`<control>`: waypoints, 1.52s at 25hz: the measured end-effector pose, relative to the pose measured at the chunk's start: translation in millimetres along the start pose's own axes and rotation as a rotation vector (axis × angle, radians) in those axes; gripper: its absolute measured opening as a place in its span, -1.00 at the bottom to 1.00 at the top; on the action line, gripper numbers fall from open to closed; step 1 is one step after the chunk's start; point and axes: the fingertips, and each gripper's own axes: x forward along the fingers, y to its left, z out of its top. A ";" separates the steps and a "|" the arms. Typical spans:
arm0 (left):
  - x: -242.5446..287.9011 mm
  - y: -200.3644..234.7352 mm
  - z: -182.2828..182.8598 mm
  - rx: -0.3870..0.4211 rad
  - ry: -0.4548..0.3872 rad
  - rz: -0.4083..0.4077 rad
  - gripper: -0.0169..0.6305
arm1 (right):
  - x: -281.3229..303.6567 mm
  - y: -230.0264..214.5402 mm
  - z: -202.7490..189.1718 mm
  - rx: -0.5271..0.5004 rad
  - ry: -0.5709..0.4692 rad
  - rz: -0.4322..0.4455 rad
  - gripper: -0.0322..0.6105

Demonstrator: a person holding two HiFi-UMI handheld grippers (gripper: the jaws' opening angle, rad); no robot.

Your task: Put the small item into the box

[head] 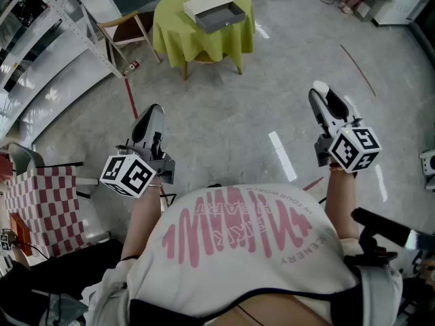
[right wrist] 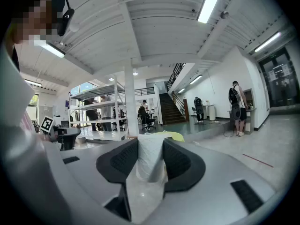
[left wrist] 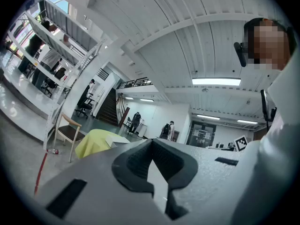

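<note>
While the person stands out on the floor (head: 224, 128), the right gripper (head: 326, 107) has its two jaws closed on the small item (right wrist: 149, 161). The small item is white and looks like a wrapped roll or a little packet; I cannot tell just what it is. It stands upright between the dark pads (right wrist: 180, 161), which press on its two sides. The jaws sit wide apart because the item fills the gap. The left gripper (head: 151, 119) holds nothing, and its jaws meet at the tips.

The box (head: 221, 15) is grey and open on top. It sits on a round table (head: 170, 43) with a yellow-green cloth, well apart from both grippers. A flat white piece (head: 204, 4) lies right beside it and may be its lid.

The small item looks light and soft, with a crinkly skin. I think it could squash if pinched hard, and slip if held too loosely. The best place to hold it seems to be its middle, from both sides, as it is held now. It would be best let go low inside the box, so it does not bounce out.
</note>
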 end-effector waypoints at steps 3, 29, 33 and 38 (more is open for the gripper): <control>1.5 1.1 -2.8 0.001 0.000 0.000 -0.93 | 0.7 -1.0 -5.3 0.007 0.010 -0.003 -0.38; -23.3 54.9 5.3 -0.022 0.001 0.048 -0.93 | 55.3 50.1 -34.5 0.018 0.132 0.011 -0.37; -31.9 72.3 9.5 -0.024 0.009 0.057 -0.93 | 73.3 69.0 -40.3 0.017 0.141 0.031 -0.38; -46.3 93.0 15.5 -0.020 0.001 0.075 -0.93 | 91.1 90.0 -43.9 0.013 0.142 0.052 -0.38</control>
